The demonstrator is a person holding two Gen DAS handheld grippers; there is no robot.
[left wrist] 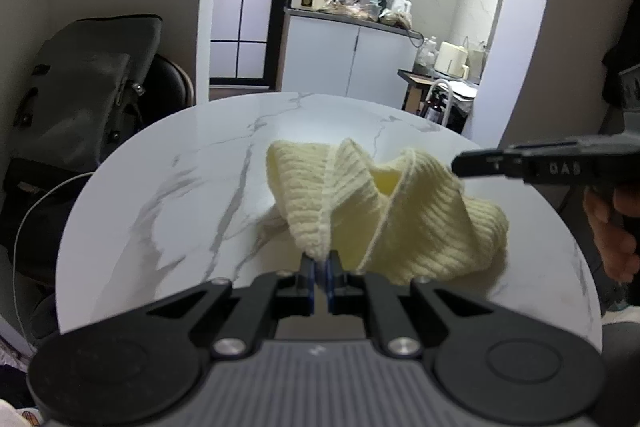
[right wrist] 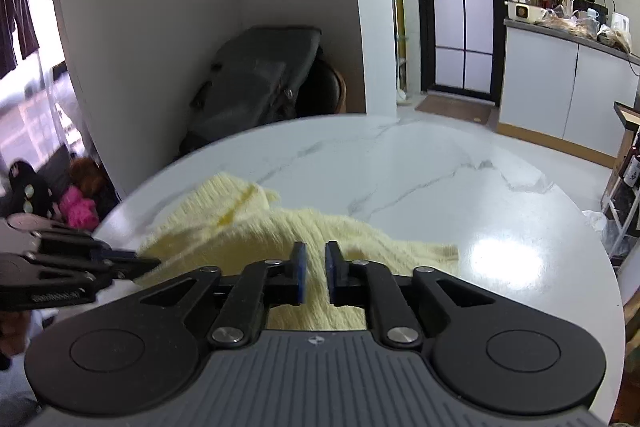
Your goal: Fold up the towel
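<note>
A pale yellow ribbed towel (left wrist: 400,215) lies crumpled on the round white marble table (left wrist: 192,187). My left gripper (left wrist: 320,261) is shut on one corner of the towel, and the cloth rises from its blue pads in a raised fold. In the right wrist view the same gripper (right wrist: 154,262) comes in from the left, pinching the towel (right wrist: 248,231) at its edge. My right gripper (right wrist: 314,259) hovers over the towel's near part with a gap between its pads; cloth shows through the gap but is not pinched. Its tip (left wrist: 458,165) sits by the towel's upper right edge.
A dark bag on a chair (left wrist: 88,95) stands behind the table at the left. A kitchen counter with white cabinets (left wrist: 348,59) lies beyond. A person's hand (left wrist: 612,227) holds the right gripper. Bare marble spreads to the towel's far right (right wrist: 460,187).
</note>
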